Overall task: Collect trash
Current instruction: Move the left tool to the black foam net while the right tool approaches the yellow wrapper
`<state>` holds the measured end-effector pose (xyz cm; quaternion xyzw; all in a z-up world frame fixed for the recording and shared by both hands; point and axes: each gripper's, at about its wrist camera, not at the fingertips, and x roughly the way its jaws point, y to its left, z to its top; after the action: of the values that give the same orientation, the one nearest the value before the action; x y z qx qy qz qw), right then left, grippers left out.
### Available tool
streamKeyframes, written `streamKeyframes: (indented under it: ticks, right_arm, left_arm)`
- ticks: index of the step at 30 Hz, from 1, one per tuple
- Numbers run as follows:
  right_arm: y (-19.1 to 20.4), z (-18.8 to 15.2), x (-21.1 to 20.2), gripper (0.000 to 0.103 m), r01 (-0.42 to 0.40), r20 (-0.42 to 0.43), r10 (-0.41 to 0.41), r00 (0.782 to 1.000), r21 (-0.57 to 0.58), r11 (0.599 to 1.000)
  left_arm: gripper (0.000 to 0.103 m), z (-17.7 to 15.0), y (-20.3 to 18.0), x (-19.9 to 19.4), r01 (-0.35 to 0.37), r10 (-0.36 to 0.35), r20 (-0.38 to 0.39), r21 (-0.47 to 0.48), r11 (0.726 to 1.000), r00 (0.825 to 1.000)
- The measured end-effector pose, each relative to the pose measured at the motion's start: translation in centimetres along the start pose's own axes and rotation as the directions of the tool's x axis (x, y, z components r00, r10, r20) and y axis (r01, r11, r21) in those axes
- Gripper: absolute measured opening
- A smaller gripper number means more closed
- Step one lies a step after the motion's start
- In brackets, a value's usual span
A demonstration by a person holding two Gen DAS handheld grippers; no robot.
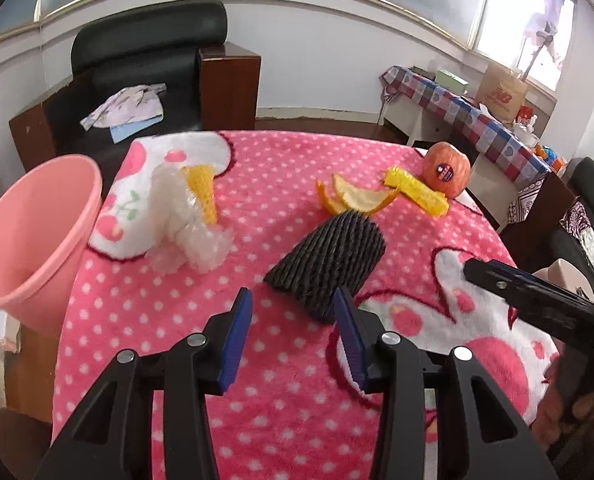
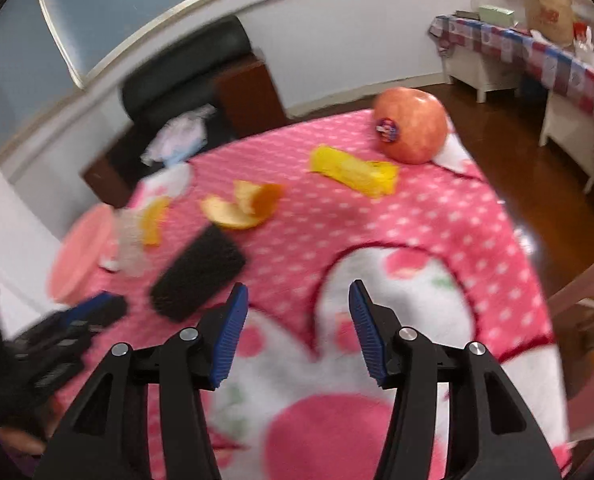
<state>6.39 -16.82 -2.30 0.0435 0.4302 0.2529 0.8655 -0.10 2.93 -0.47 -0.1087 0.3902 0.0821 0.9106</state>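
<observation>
In the left wrist view, the left gripper (image 1: 293, 300) stood released, the black foam net (image 1: 329, 258) just ahead, touching neither pad; the pink bin (image 1: 37, 236) sat far left. In the blurred right wrist view, the right gripper (image 2: 299, 294) gaped empty over the pink blanket (image 2: 477, 220), orange peel (image 2: 243, 206) ahead-left.

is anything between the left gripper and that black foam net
Nothing visible. The left gripper is open, and the black foam net lies just beyond its fingers on the pink blanket.
</observation>
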Motion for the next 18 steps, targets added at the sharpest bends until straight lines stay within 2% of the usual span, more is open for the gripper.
streamKeyframes:
  ticks: [4, 9, 14, 18]
  right_arm:
    - [-0.3, 1.0, 1.1, 0.053, 0.067, -0.001, -0.068, 0.998, -0.059, 0.996]
    - [-0.6, 1.9, 1.5, 0.053, 0.064, 0.009, -0.063, 0.998, -0.103, 0.993]
    - [-1.0, 2.8, 3.3, 0.053, 0.107, -0.01, -0.11, 0.994, -0.157, 0.982]
    - [-1.1, 3.0, 4.7, 0.053, 0.101, -0.032, -0.107, 0.994, -0.159, 0.982]
  left_arm:
    - [0.052, 1.1, -0.7, 0.4, -0.014, 0.013, 0.017, 0.022, 1.0, 1.0]
    - [0.06, 2.2, -1.3, 0.9, -0.02, 0.019, 0.016, 0.069, 0.997, 1.0]
    - [0.061, 2.9, -1.1, 1.7, -0.012, 0.01, 0.026, 0.089, 0.996, 1.0]
    - [0.061, 3.3, -0.7, 2.2, -0.024, 0.022, 0.021, 0.095, 0.995, 1.0]
